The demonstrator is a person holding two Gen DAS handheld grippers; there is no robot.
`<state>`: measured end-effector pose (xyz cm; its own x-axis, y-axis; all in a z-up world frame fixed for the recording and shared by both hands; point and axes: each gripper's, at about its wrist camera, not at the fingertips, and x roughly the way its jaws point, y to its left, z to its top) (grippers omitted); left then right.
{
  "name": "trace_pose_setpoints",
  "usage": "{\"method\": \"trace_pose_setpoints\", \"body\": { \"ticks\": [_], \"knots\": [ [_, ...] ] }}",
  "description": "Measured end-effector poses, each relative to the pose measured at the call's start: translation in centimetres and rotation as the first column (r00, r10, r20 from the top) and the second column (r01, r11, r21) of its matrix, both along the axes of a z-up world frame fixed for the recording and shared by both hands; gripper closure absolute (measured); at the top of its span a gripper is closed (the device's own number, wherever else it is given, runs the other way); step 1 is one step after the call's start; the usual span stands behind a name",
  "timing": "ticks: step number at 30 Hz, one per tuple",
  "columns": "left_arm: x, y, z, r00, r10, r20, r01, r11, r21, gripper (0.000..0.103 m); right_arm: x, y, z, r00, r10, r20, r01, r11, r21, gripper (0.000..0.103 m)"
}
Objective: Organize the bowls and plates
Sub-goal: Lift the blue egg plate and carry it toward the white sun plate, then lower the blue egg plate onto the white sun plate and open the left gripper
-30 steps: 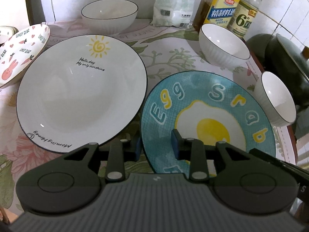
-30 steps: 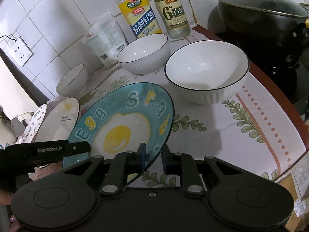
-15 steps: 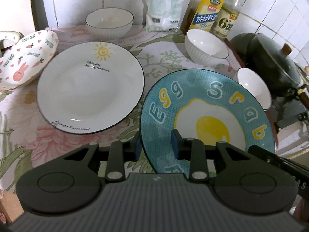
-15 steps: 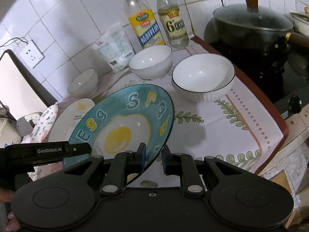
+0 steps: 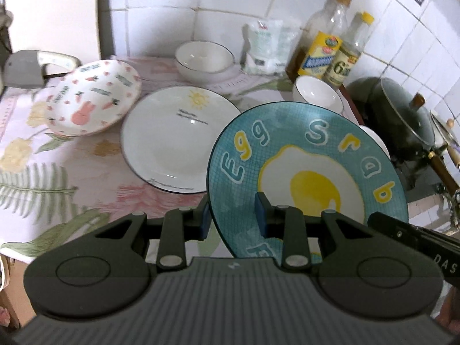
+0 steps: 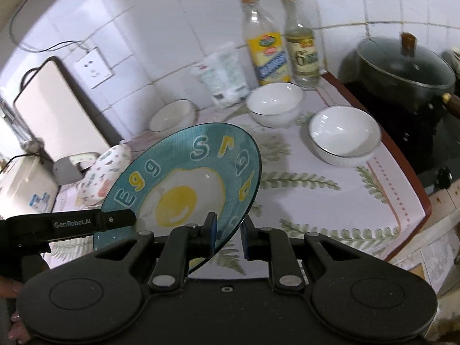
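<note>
Plates and bowls lie spread over a floral tablecloth (image 5: 43, 166), and one of them, the blue egg plate (image 5: 304, 178), is up off the cloth and tilted, filling the lower right of the left wrist view and the lower centre of the right wrist view. The left gripper (image 5: 231, 215) has its jaws set on either side of the plate's near left rim, clamped on it as far as the view shows; the right gripper (image 6: 228, 235) pinches the plate's lower right edge. Both tools hold the same dish, so the step in hand looks like carrying this plate toward a stack. The likely target is the white sun plate (image 5: 179, 141), lying flat at the centre of the left view, with the rabbit plate (image 5: 95, 109) tilted just beyond it at upper left. Three white bowls wait unsorted: one bowl (image 5: 204, 60) at the back by the wall, a second bowl (image 6: 274, 103) near the bottles (image 6: 283, 46), and a third bowl (image 6: 343, 135) near the pot (image 6: 402, 66) at right. The next move calls for levelling the plate, centring it over the sun plate, lowering gently, and releasing both grips together so it does not slide.
</note>
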<state>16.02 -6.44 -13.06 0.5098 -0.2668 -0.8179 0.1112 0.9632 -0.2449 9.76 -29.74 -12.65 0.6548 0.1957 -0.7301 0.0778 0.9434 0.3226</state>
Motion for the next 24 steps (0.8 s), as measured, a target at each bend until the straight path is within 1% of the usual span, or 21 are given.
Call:
{"method": "trace_pose_setpoints", "body": {
  "ticks": [5, 9, 11, 15, 18, 21, 24],
  "knots": [
    [-0.7, 2.1, 1.4, 0.999, 0.029, 0.038, -0.029, 1.000, 0.003, 0.074, 0.5, 1.8, 1.2, 0.999, 0.042, 0.020, -0.042, 0.999, -0.004, 0.081],
    [-0.6, 3.5, 1.4, 0.998, 0.049, 0.044, -0.049, 0.999, -0.005, 0.074, 1.1, 2.9, 1.0, 0.997, 0.068, 0.026, -0.068, 0.998, -0.006, 0.081],
    [-0.5, 3.9, 1.1, 0.997, 0.060, 0.051, -0.060, 0.998, 0.004, 0.074, 1.6, 3.5, 0.7, 0.997, 0.080, 0.021, -0.080, 0.997, -0.005, 0.081],
    [0.1, 4.8, -0.1, 0.995, 0.087, 0.047, -0.087, 0.996, 0.014, 0.074, 3.1, 4.3, -0.5, 0.994, 0.105, 0.003, -0.105, 0.994, 0.004, 0.081],
    [0.4, 5.2, -1.3, 0.994, 0.106, 0.041, -0.106, 0.994, 0.014, 0.074, 4.2, 5.2, -1.4, 0.992, 0.124, -0.006, -0.124, 0.992, -0.028, 0.081],
    [1.2, 5.7, -2.7, 0.993, 0.116, 0.019, -0.117, 0.993, 0.010, 0.074, 5.3, 5.1, -2.6, 0.991, 0.127, -0.030, -0.128, 0.992, -0.006, 0.081],
    [2.0, 6.2, -3.9, 0.992, 0.129, 0.003, -0.129, 0.992, 0.011, 0.074, 6.4, 5.7, -3.9, 0.989, 0.137, -0.051, -0.138, 0.990, -0.010, 0.081]
  ]
}}
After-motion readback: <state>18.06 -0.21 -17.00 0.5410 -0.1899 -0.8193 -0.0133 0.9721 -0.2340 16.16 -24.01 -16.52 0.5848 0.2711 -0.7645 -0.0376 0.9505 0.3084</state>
